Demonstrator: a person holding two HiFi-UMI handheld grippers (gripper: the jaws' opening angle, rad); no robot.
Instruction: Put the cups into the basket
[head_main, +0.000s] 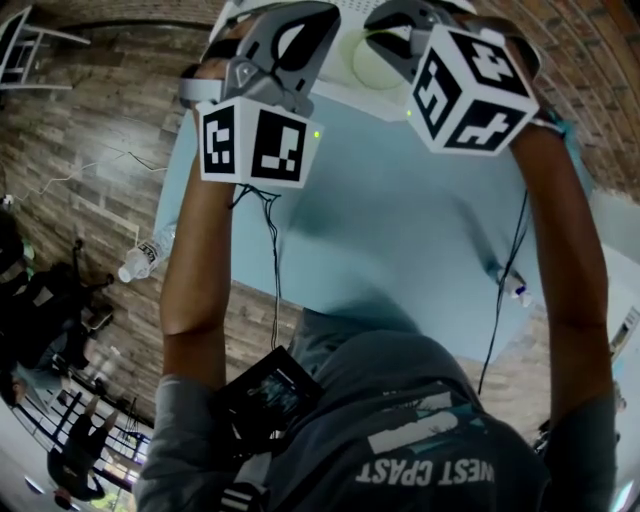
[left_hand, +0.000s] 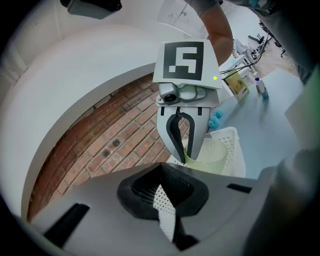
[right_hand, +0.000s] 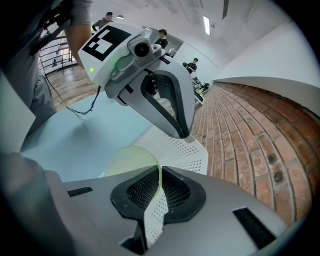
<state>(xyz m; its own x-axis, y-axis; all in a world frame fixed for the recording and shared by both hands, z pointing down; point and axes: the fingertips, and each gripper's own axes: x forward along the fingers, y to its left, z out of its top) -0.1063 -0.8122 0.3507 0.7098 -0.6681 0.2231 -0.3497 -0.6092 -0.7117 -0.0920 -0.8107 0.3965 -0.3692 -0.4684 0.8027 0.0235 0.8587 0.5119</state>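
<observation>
A light blue table (head_main: 400, 230) is carrying a white perforated plastic basket (right_hand: 187, 155) at its far edge. The left gripper (left_hand: 162, 192) is pinching the basket's thin perforated rim, its jaws nearly together. The right gripper (right_hand: 158, 186) is clamping the rim of a translucent yellow-green plastic cup (right_hand: 131, 161), which is hanging within the basket's walls; whether it is touching the basket's bottom cannot be told.

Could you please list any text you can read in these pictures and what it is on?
"WEST COAST": grey sweatshirt.
Marker cube: square patterns only, no words.
Yellow pack on the table: print too blurred to read.
</observation>
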